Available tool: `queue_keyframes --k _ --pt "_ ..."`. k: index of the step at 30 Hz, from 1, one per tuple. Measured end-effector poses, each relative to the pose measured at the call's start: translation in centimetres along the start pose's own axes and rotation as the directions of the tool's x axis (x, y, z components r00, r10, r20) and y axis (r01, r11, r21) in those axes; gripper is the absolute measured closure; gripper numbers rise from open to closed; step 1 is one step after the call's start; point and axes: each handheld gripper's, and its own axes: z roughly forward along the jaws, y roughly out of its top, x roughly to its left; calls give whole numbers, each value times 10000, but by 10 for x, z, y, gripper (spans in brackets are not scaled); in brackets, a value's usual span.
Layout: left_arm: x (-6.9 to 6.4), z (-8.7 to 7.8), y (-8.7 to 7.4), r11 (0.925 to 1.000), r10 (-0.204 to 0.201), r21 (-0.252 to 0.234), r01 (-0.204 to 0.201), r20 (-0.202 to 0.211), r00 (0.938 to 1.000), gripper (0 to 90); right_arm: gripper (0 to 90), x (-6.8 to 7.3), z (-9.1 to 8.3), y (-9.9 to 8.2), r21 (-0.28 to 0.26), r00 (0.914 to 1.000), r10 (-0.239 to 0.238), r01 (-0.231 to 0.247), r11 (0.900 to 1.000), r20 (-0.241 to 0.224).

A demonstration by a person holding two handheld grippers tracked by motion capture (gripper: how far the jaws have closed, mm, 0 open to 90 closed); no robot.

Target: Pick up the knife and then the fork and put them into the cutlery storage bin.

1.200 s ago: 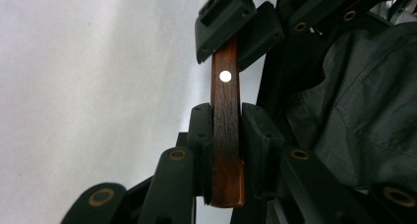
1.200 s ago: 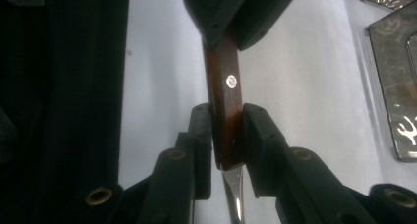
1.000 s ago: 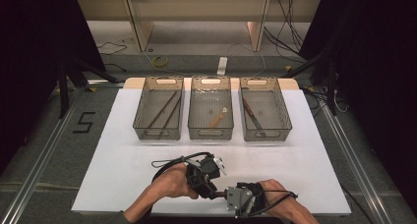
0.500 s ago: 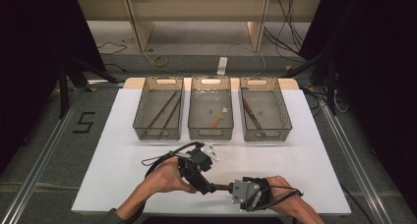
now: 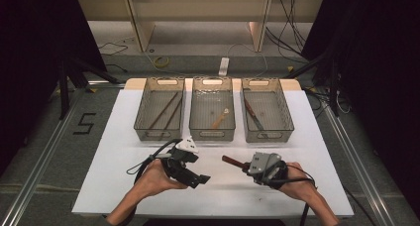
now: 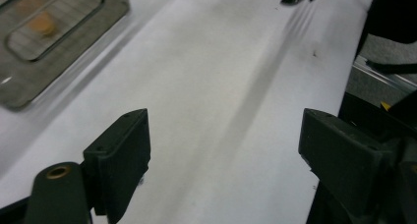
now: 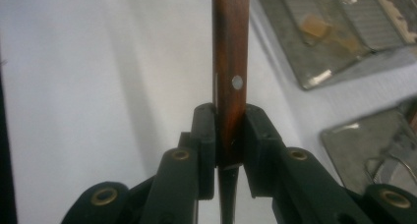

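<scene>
My right gripper [image 5: 246, 167] is shut on a wooden-handled knife [image 5: 232, 160] at the front right of the white table [image 5: 119, 151]. In the right gripper view the brown handle [image 7: 230, 47], with one metal rivet, rises straight out from between the pads of the right gripper [image 7: 230, 128]. My left gripper [image 5: 200, 179] sits at the front middle, a hand's width left of the knife. Its jaws have just been opening, and in the left gripper view the left gripper [image 6: 223, 145] stands wide apart with only bare table between its fingers.
Three wire baskets stand in a row at the back. The left basket [image 5: 143, 109] holds thin dark sticks, the middle basket [image 5: 198, 112] a wooden spoon [image 5: 220, 119], the right basket [image 5: 282, 109] another brown-handled knife [image 5: 252, 113]. The table's front edge runs just below both hands.
The two grippers, close together before, have drawn apart: the left went left and opened, while the right moved right and carried the knife along.
</scene>
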Motion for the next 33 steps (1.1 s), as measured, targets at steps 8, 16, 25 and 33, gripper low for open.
queue_keyframes --k 8,16,25,33 --pt "6 -11 -12 9971 -378 -675 351 -399 9985 182 776 -36 -8 0 -180 9812 1911 -1907 9815 262" --pt "11 -19 -24 9914 -746 -1115 678 -585 9955 181 775 -63 -10 3 -341 9544 2982 -2976 9541 148" --pt "11 -19 -31 9905 -763 -1209 659 -835 9936 170 775 -99 -12 12 -476 9191 3915 -3895 9198 449" --pt "10 -22 -36 9875 -817 -1427 675 -956 9921 164 775 -129 -11 19 -772 8818 4650 -4596 8848 787"
